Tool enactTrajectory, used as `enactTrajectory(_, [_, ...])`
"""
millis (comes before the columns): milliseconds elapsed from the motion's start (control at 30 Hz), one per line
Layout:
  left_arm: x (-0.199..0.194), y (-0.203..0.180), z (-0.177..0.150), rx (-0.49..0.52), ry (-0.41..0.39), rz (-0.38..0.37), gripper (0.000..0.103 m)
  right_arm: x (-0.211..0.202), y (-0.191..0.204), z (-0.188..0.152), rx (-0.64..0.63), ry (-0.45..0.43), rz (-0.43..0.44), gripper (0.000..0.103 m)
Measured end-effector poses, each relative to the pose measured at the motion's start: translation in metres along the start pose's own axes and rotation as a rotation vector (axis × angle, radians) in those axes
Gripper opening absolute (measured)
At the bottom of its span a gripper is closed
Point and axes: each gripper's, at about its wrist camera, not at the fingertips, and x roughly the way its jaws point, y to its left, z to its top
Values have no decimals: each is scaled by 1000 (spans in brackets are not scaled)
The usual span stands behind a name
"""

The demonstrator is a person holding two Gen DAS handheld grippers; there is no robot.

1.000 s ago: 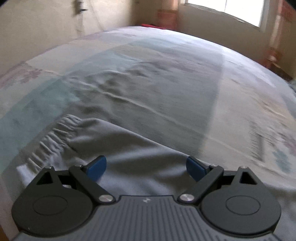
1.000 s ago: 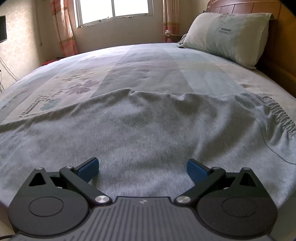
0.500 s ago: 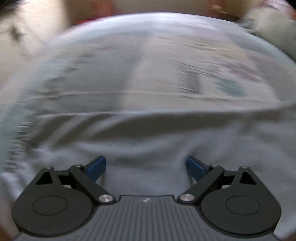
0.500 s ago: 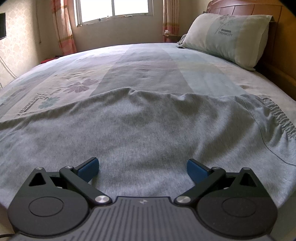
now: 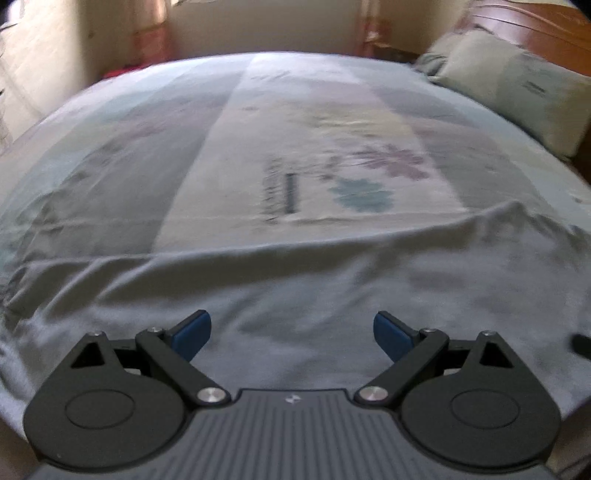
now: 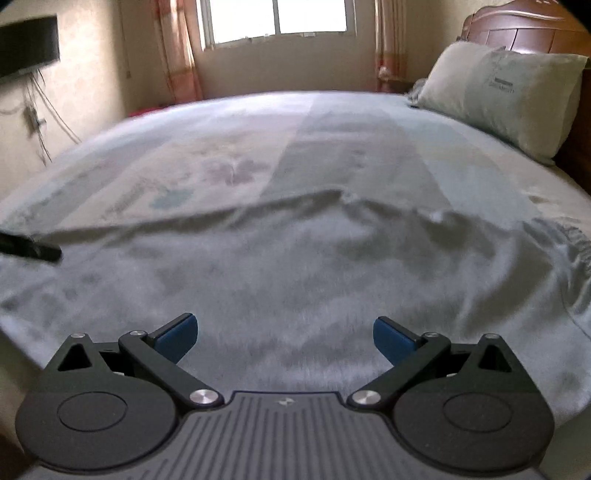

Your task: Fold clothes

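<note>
My left gripper (image 5: pixel 291 330) and right gripper (image 6: pixel 285 334) stand wide open, holding nothing, above the grey knit garment (image 6: pixel 295 266) spread on the floral bedsheet (image 5: pixel 332 129)

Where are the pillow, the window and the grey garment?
pillow (image 6: pixel 506 96): right wrist view, middle of its front.
window (image 6: pixel 277 16): right wrist view, the bright pane.
garment (image 6: pixel 295 266): right wrist view, middle of the spread cloth.
</note>
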Motion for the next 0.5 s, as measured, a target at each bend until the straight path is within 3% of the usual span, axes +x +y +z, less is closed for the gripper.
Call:
enactTrajectory(167, [-5,-38,0,57,25,-108,95,13,-3,-4,4,65,-32,103])
enactTrajectory(300, [-13,-75,-9,115,40,-91,95,14,-3,-2,-15,89,-24,103])
enactTrajectory(500, [-15,-102,-27,76,112,-123,95,12,-7,-2,-35,99,7,103])
